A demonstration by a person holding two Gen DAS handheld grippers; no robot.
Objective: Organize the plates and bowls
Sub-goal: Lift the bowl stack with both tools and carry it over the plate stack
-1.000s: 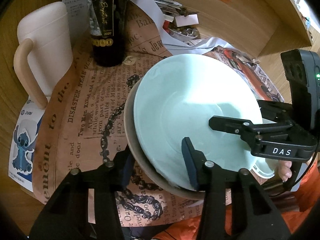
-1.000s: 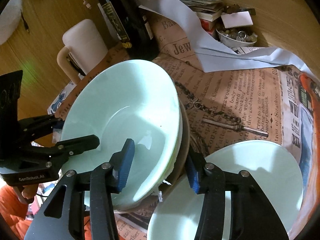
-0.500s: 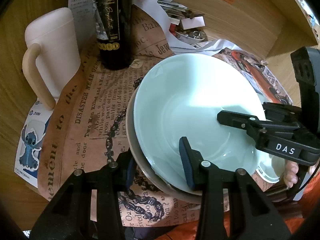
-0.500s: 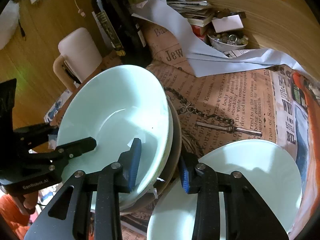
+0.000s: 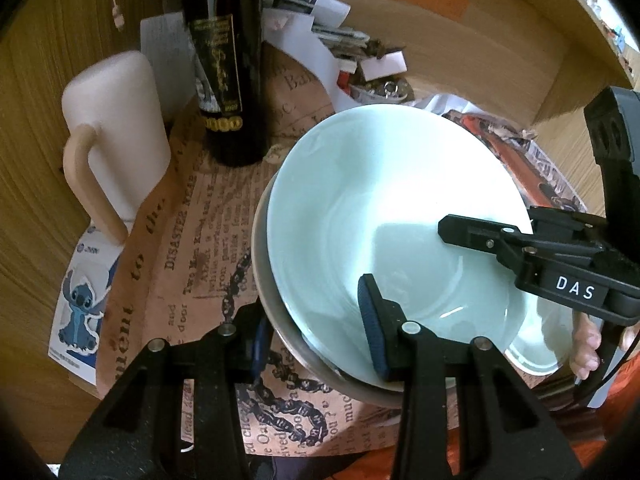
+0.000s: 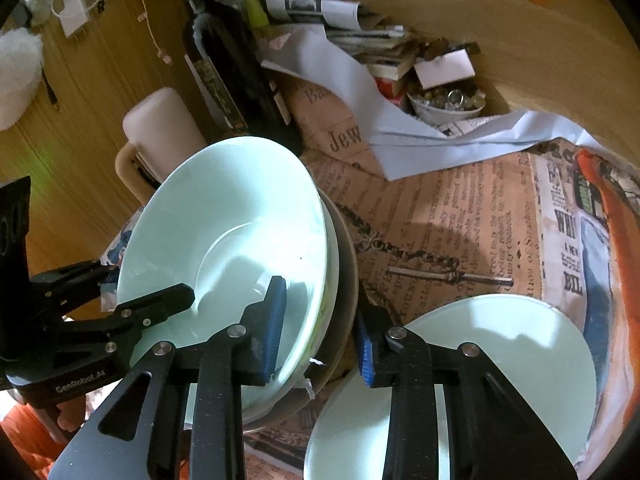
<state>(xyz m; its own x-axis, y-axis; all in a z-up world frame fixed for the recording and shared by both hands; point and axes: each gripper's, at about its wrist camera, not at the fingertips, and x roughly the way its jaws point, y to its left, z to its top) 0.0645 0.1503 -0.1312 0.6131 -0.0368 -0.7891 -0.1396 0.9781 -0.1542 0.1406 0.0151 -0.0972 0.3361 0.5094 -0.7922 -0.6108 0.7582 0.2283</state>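
Glossy mint bowl (image 5: pixel 384 216), round, smooth

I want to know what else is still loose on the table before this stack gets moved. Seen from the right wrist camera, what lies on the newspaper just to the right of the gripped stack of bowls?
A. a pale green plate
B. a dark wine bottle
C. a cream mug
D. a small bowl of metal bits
A. A pale green plate lies flat on the newspaper, beside the stack of bowls and partly behind the right gripper.
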